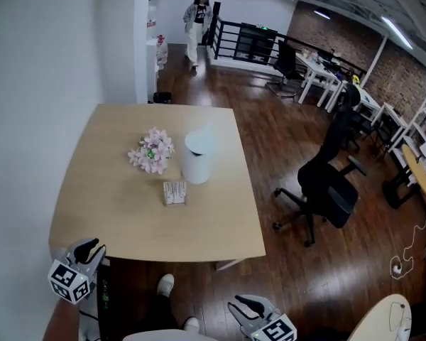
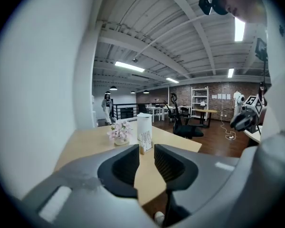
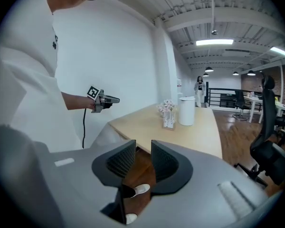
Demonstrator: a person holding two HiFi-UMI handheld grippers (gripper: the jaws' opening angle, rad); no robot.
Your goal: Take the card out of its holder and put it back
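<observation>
Left gripper (image 1: pixel 92 251): jaws apart with a clear gap and nothing between them; it is held off the near left corner of the table (image 1: pixel 113 219).
Right gripper (image 1: pixel 245 305): jaws also apart and empty, held lower and further back, over the wooden floor with the person's shoes below.
Card (image 1: pixel 175 192): still in its holder (image 3: pixel 168 127), near the middle of the table, well away from both grippers.
Direction: ahead and to the right of the left gripper, ahead and to the left of the right one; in the left gripper view it sits in line with the jaw gap.
Nearer hand: the left, by my judgement.
Card's set: upright, its width running across the table, face towards the person.
Card's look: small, pale, with print too fine to read.
Neighbours: pink flowers (image 1: pixel 151 151) and a white canister (image 1: pixel 197 158) just behind it.
</observation>
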